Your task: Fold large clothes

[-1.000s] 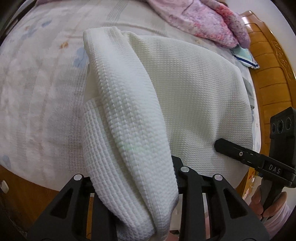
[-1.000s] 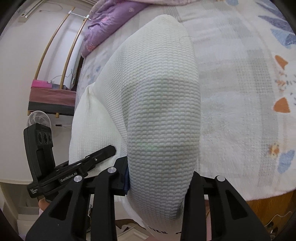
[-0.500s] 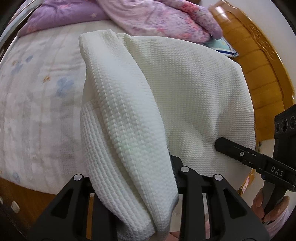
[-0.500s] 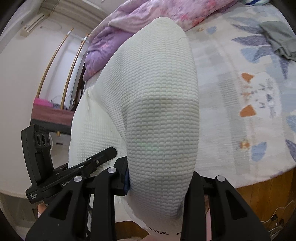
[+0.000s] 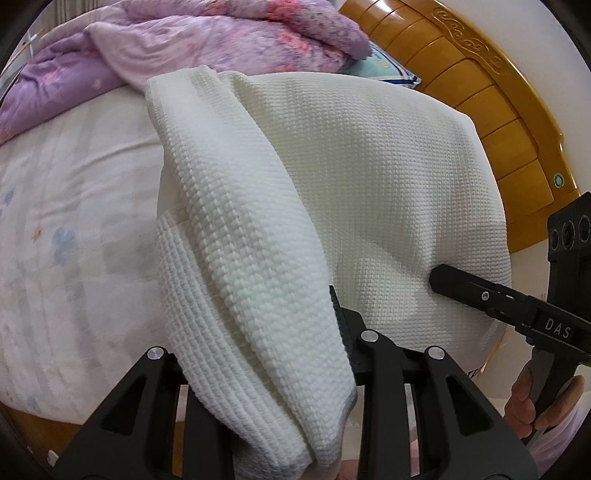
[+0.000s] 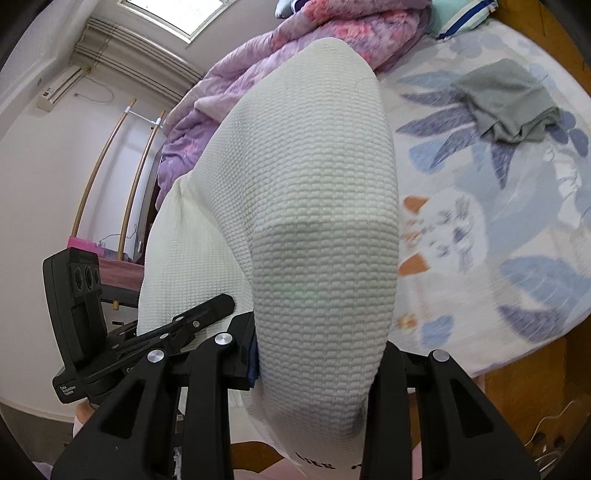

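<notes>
Draping forward between clamped jaws, white waffle garment [image 5: 332, 192] hangs from each hand-held gripper [image 5: 266, 369].

Bed: a sheet [image 6: 517, 229] with blue leaves on it
Headboard [image 5: 491, 85]: shiny brown wood
Quilt [image 5: 229, 40]: purple and pink, piled up
Walls: white
Window [image 6: 177, 11]: bright, high up
Poles [image 6: 107, 166]: two, leaning by the wall

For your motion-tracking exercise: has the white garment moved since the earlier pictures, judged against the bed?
Yes. The white garment, clamped by both grippers, has travelled up the bed toward the wooden headboard and purple quilt.
</notes>
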Action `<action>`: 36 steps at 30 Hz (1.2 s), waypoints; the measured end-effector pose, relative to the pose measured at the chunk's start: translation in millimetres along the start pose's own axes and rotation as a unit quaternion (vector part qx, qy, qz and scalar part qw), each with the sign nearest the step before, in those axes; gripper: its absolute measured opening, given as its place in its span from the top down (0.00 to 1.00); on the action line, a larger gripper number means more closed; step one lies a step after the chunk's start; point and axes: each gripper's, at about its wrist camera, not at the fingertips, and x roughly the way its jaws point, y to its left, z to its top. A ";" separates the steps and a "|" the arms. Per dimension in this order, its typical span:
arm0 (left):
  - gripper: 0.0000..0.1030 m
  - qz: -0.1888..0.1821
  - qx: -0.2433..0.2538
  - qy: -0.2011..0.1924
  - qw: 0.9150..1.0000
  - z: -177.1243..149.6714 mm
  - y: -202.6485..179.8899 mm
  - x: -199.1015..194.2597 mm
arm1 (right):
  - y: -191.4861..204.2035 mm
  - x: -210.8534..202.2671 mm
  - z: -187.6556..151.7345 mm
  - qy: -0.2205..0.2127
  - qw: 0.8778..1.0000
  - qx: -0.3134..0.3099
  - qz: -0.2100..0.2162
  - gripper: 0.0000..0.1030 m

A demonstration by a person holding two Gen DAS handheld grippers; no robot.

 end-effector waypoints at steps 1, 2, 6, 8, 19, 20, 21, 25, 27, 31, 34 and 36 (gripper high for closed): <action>0.72 0.001 0.000 -0.002 1.000 6.3 -9.8 5.7 | -11.1 -6.3 10.6 0.000 1.000 -0.004 0.002 0.71; 0.72 0.004 -0.002 -0.004 1.000 14.9 -23.9 13.4 | -19.3 -11.2 19.0 0.001 1.000 -0.007 0.004 0.71; 0.72 0.017 -0.018 -0.006 1.000 42.6 -69.4 40.4 | -53.4 -32.5 63.4 0.016 1.000 -0.021 0.010 0.71; 0.72 0.021 -0.028 -0.005 0.999 58.6 -91.1 53.4 | -66.1 -42.2 83.7 0.020 0.999 -0.033 0.015 0.71; 0.72 0.066 -0.032 -0.012 0.997 176.6 -173.6 122.3 | -151.7 -57.5 217.4 0.038 0.997 -0.050 0.053 0.71; 0.72 0.070 -0.030 -0.011 0.997 186.4 -177.1 129.4 | -160.8 -54.7 228.8 0.038 0.996 -0.047 0.059 0.71; 0.72 0.077 -0.024 -0.011 0.997 199.8 -183.0 140.0 | -173.3 -50.6 242.6 0.039 0.996 -0.043 0.065 0.71; 0.72 0.093 -0.005 -0.001 0.996 246.9 -199.5 187.6 | -227.2 -29.4 291.7 0.044 0.995 -0.021 0.083 0.71; 0.72 0.099 0.011 0.006 0.995 272.8 -209.7 222.6 | -254.4 -19.9 311.4 0.046 0.995 -0.009 0.087 0.71; 0.72 0.089 0.022 0.018 0.996 310.4 -222.3 292.8 | -320.1 3.4 347.4 0.051 0.995 0.010 0.081 0.71; 0.71 0.059 0.011 0.042 0.997 333.4 -229.4 366.4 | -381.8 26.1 373.9 0.070 0.996 0.023 0.051 0.69; 0.68 0.050 0.002 0.055 0.997 339.4 -230.0 411.1 | -416.8 41.2 385.4 0.091 0.995 0.037 0.001 0.63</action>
